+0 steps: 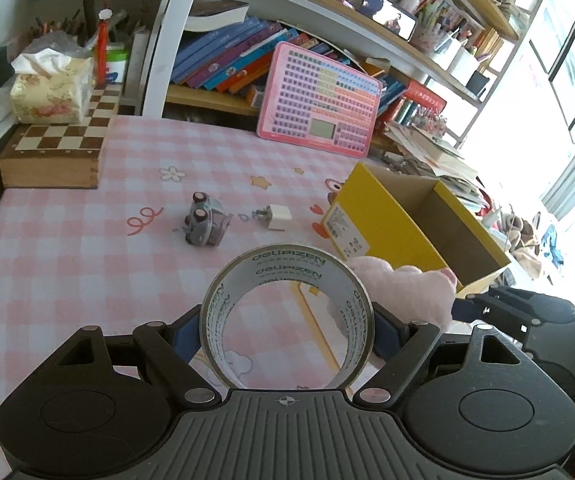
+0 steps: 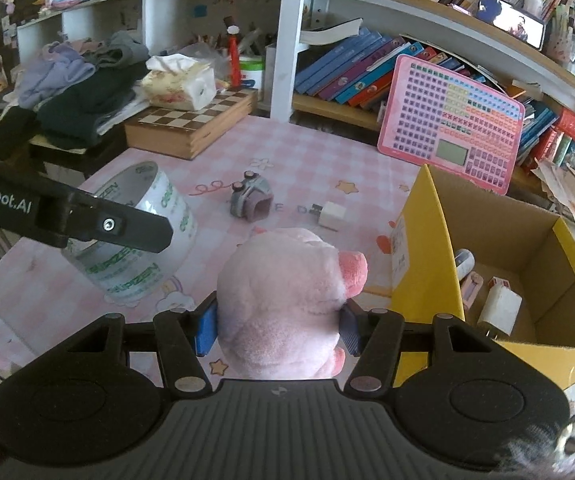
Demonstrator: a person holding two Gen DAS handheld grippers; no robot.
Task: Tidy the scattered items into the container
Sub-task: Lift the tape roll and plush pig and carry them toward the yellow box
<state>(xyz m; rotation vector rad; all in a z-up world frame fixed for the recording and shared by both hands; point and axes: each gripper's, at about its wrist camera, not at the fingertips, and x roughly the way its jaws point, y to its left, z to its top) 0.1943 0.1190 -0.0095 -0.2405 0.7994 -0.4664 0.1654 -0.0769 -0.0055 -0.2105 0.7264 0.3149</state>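
Above the bench (image 2: pixel 307 140), just left of the yellow box (image 2: pixel 427 248), I hold two of the scattered items clear of the surface. My right gripper (image 2: pixel 275 328) has its fingers (image 2: pixel 206 330) closed on the pink plush pig (image 2: pixel 283 300), pressing into its soft body from both sides. My left gripper (image 1: pixel 287 334) has its fingers (image 1: pixel 188 336) clamped on the outer sides of the clear tape roll (image 1: pixel 287 320), which stands on edge between them. The box lies open at the right side of the bench; it already contains a white bottle (image 2: pixel 499 312) and at least two other small packages. Two items remain on the bench: the toy car (image 1: pixel 205 224), tipped on its side, and the white charger plug (image 1: pixel 277 218) just beside it.

Risks from this position:
- The two grippers are close together; if both approach the box at once, they may collide.
- The roll is smooth and rigid. A tilt of the wrist could let it slip out before it is over the opening.
- The pig compresses under the fingers. A loose grip could let it sag free, or its snout could catch on the near wall of the box.

Limits of view: the near rim of the box is cut off in the left view. The fingertips on the pig are buried in plush. I cannot identify the small packages in the box.
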